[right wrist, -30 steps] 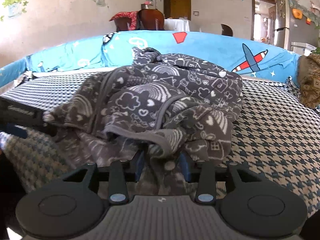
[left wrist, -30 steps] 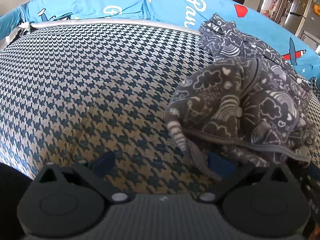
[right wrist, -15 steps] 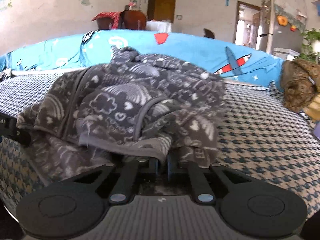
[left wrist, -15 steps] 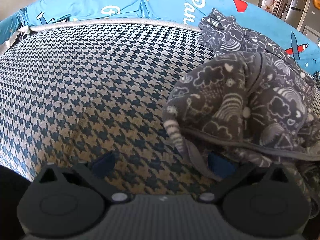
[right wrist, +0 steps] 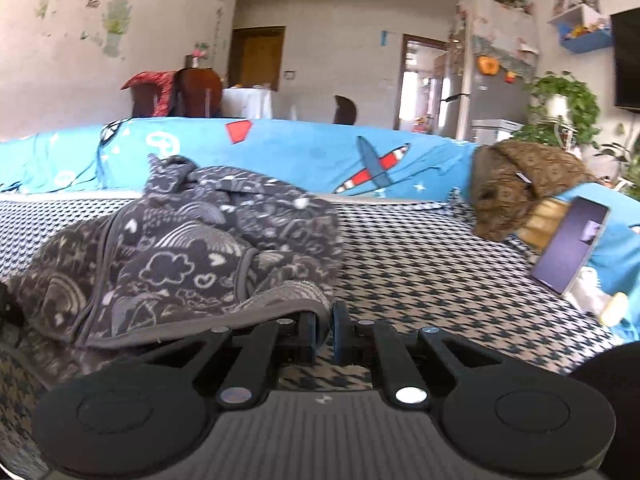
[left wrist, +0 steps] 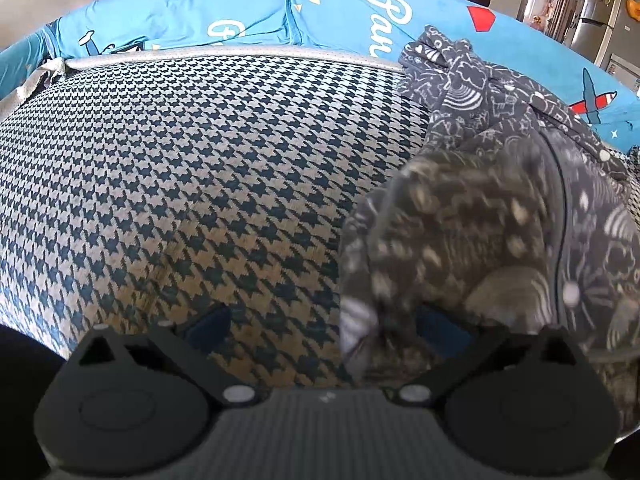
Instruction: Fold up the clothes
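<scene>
A dark grey fleece garment [left wrist: 500, 216] printed with white clouds and rainbows lies crumpled on the houndstooth cover [left wrist: 200, 160]. In the left wrist view it fills the right side, blurred, and its edge drapes over the right finger. My left gripper [left wrist: 320, 328] is open, fingers wide apart, with a striped cuff hanging just inside the right finger. In the right wrist view the garment [right wrist: 180, 248] sits left of centre. My right gripper [right wrist: 325, 330] is shut on its grey hem, and the cloth trails off to the left.
A blue sofa cover with plane prints [right wrist: 360, 152] runs along the back. A brown garment [right wrist: 516, 192] is heaped at the right. A propped screen [right wrist: 568, 248] leans below it. Bare houndstooth cover [right wrist: 420, 264] stretches right of the gripper.
My right gripper has closed on the garment's hem and drawn it to the right, its view tilting up. The cloth has shifted and blurs in the left wrist view; the left gripper stays open.
</scene>
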Demonstrator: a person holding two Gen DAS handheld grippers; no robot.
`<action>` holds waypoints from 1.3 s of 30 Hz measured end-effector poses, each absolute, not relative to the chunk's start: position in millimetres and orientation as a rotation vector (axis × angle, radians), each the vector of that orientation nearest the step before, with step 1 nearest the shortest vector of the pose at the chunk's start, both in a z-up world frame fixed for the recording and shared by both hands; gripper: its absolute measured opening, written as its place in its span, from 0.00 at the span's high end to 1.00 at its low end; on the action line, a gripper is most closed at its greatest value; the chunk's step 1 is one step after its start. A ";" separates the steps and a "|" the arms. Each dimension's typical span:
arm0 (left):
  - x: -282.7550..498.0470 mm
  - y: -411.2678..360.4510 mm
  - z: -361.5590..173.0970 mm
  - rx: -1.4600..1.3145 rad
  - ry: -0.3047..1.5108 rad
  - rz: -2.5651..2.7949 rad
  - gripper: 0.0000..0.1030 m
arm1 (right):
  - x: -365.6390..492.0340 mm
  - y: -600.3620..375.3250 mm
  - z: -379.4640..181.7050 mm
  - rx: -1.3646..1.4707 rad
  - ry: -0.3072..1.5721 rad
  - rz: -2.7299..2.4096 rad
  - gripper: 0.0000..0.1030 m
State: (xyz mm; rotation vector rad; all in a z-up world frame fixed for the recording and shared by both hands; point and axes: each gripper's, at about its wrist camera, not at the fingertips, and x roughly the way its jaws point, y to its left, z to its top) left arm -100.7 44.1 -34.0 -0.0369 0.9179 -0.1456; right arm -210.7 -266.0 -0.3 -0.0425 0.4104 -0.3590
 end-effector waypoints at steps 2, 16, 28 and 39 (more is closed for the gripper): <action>-103.4 43.8 -32.5 -0.042 0.912 -0.161 0.00 | -215.9 -272.5 1.9 -0.030 0.402 -0.395 0.92; -132.2 43.8 -24.0 -0.077 0.876 -0.293 0.00 | -256.6 -308.7 10.9 0.063 0.428 -0.570 0.93; -125.7 41.8 -32.8 -0.087 0.900 -0.264 0.00 | -273.3 -315.1 10.6 0.122 0.515 -0.609 0.70; -135.6 30.4 -31.9 -0.046 0.901 -0.347 0.00 | -294.3 -296.8 17.8 0.110 0.528 -0.547 0.62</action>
